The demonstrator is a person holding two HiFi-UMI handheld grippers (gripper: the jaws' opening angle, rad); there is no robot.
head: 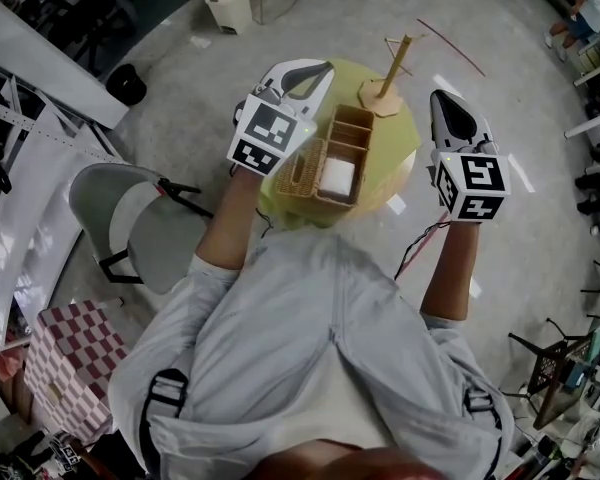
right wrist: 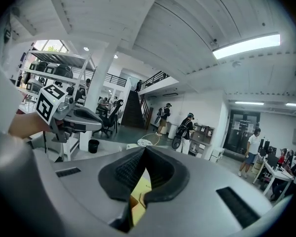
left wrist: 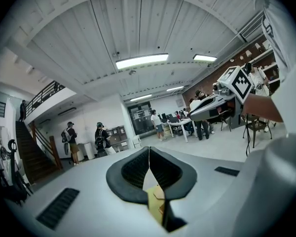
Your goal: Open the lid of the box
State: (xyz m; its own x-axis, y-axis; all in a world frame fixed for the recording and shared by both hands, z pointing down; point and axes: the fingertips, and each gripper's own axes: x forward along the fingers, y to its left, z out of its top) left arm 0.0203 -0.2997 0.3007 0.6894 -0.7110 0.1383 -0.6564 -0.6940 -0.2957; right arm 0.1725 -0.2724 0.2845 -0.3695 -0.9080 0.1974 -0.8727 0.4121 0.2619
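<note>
The box (head: 342, 153) sat on the round table (head: 402, 158), compartments bared, a woven flap (head: 300, 171) beside it, probably the lid. The left tongs (head: 323, 68) over it and the right tongs (head: 442, 98) beyond the table's edge were both closed and empty. A careless descent could tip the box. Only the head view showed it; the gripper views faced the room.

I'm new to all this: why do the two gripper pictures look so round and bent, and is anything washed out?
Left gripper view: wide-angle lens, so black corners and bowed ceiling boards; the lamp burns out white. Right gripper view: same bending; the light strip glares too. Head view: even light, faint shadows, the box sharp, far less bent.
</note>
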